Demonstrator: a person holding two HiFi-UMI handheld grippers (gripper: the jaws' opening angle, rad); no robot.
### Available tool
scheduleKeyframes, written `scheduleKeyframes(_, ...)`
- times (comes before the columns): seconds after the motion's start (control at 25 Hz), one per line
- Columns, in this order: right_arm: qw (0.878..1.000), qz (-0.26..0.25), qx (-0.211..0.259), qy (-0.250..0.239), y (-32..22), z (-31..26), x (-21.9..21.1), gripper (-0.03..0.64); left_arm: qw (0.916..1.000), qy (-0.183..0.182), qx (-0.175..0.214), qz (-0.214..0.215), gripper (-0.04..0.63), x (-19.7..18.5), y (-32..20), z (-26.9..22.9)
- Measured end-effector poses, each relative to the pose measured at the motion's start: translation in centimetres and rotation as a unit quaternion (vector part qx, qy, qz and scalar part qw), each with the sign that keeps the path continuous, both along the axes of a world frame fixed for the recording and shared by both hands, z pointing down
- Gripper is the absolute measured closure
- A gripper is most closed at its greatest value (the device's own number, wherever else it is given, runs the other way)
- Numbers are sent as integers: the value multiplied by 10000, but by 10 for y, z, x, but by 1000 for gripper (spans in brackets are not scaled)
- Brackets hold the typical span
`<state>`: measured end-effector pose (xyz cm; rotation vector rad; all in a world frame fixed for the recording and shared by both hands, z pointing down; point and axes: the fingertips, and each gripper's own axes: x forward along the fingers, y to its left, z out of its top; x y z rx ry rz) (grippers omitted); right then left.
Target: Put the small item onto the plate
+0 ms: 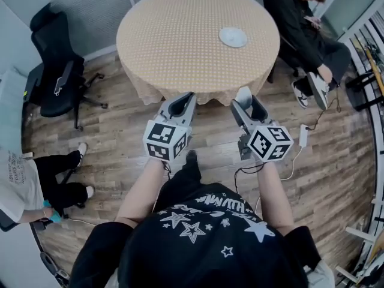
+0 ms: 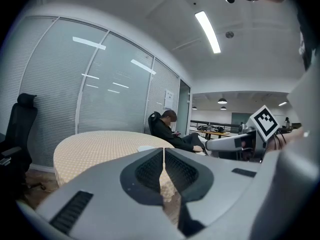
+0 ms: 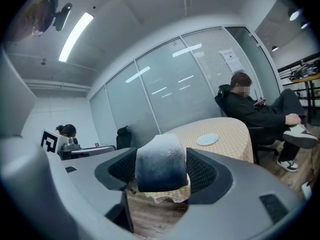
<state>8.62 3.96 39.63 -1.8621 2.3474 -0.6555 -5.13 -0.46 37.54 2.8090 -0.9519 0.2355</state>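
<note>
A round table with a tan dotted cloth [image 1: 180, 35] holds a small white plate [image 1: 233, 37] toward its right side. My right gripper [image 1: 245, 101] hovers at the table's near edge, short of the plate, shut on a small pale grey-blue block [image 1: 243, 94]. In the right gripper view the block [image 3: 161, 164] fills the gap between the jaws, with the plate [image 3: 207, 139] on the table beyond. My left gripper [image 1: 183, 102] hangs beside it at the near edge, jaws shut together on nothing [image 2: 163, 165]. The plate [image 2: 147, 147] shows faintly in the left gripper view.
A seated person in black [image 1: 300, 23] is at the table's far right. A black office chair [image 1: 57, 71] stands to the left on the wood floor. Another person sits low at the left edge [image 1: 36, 191]. Cables and a white adapter [image 1: 303, 135] lie on the floor right.
</note>
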Motion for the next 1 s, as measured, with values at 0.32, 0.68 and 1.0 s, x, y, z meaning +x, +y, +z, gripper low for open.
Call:
scheduleKeyframes(0.32,9993,280,-219,-69,-58,7,16,307,9994,-51,-109,314,578,16,-63,5)
scheduleKeyframes(0.68,9969,683,-385,-82,-102,16,28,305,9974,-36,-225,680,578,23,-117,15)
scheduleKeyframes(1.0,9954,793,-530,-56,-120,30,41,305,9967,-96,-303,749,586,36,-140,29)
